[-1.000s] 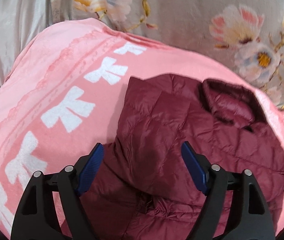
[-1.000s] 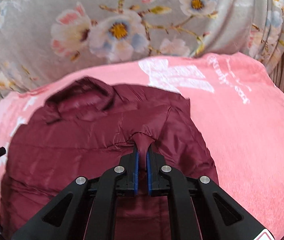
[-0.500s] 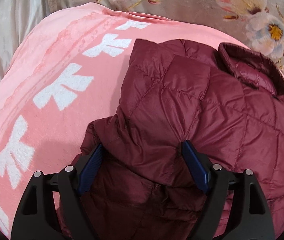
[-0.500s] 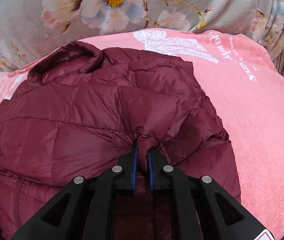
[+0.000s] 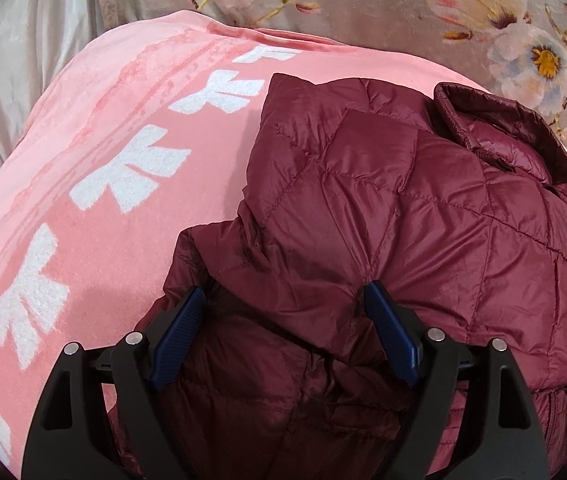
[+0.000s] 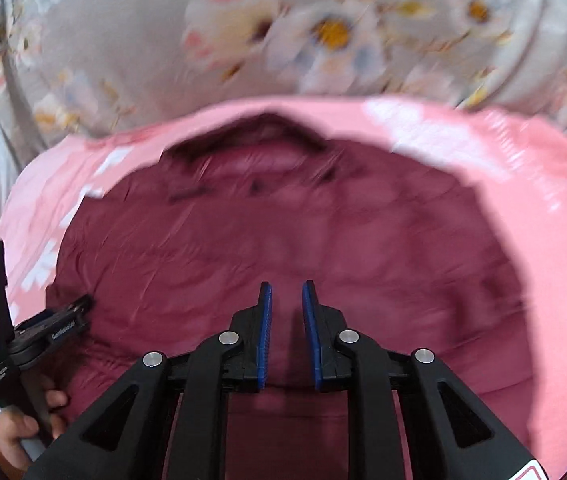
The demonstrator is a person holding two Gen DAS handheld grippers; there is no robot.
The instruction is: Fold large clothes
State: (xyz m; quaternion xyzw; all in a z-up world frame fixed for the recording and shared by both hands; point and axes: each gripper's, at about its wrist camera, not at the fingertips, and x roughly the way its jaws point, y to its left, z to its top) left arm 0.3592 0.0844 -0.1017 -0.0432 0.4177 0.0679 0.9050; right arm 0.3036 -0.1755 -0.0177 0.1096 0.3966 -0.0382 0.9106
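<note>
Fingers (image 5: pixel 389 332) straddle jacket (image 5: pixel 423 216) on pink blanket (image 5: pixel 131 128)

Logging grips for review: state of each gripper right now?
Left gripper: open, straddling the maroon jacket.
Right gripper: open, jaws just opening, nothing between them.

Pink blanket (image 5: pixel 131 128), maroon quilted jacket (image 5: pixel 423 220) lying on it

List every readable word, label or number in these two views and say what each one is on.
White lettering on the side of the left gripper: a brand-like word, too blurred to read.
White script on the pink blanket, right edge of the right wrist view: smeared, unreadable.
Red-edged sticker on the right gripper, bottom corner: cut off, no text visible.
Maroon jacket: no text.
</note>
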